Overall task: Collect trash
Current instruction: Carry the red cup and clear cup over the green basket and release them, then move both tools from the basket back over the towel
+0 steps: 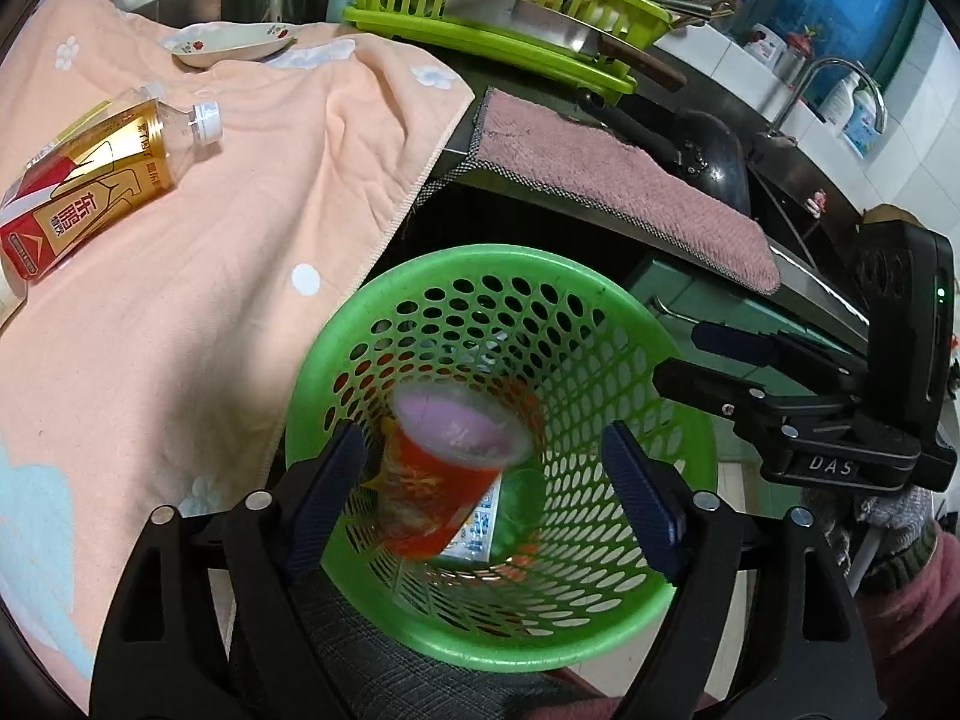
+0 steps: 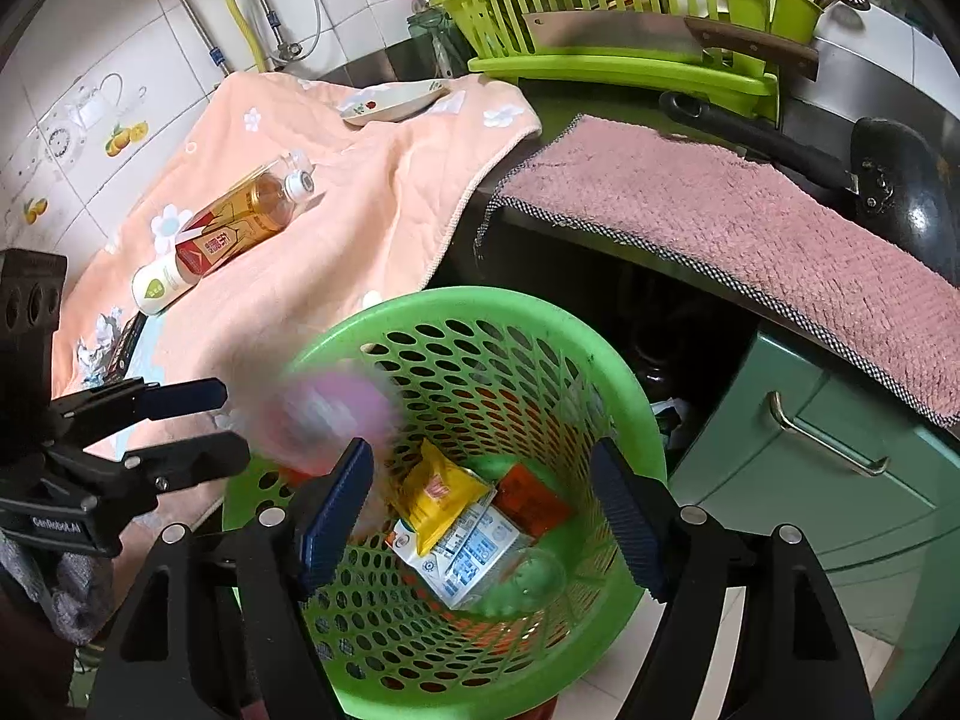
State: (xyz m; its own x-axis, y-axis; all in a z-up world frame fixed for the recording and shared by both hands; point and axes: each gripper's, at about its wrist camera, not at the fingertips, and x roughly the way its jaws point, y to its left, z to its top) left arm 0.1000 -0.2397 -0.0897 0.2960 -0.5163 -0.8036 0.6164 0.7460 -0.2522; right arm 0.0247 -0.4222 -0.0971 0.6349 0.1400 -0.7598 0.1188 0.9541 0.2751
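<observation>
Left tool (image 1: pixel 483 480) stands with its jaws spread wide over the green basket (image 1: pixel 690 564), and the red cup (image 1: pixel 438 480) with the pink lid hangs blurred between the pads, touching neither, so it looks to be dropping in. Releasing right above the opening makes sense: the cup cannot miss. Right tool (image 2: pixel 483 516) is also parted and holds nothing; it hovers over the same basket, above a yellow packet (image 2: pixel 438 492), a white-and-blue carton (image 2: pixel 474 558) and an orange wrapper (image 2: pixel 531 501) lying at the bottom. The basket stands on the floor just beside the tabletop edge, probably so litter can travel a short way from cloth to bin.

On the peach cloth (image 1: pixel 210 300) covering the tabletop lie a gold-labelled bottle (image 2: pixel 240 228) on its side and a small white bottle (image 2: pixel 157 285) touching its base, with crumpled foil (image 2: pixel 99 345) near the cloth's lower edge. These seem the remaining trash. A flowered dish (image 2: pixel 396 102) sits further back, near the lime dish rack (image 2: pixel 600 18).
</observation>
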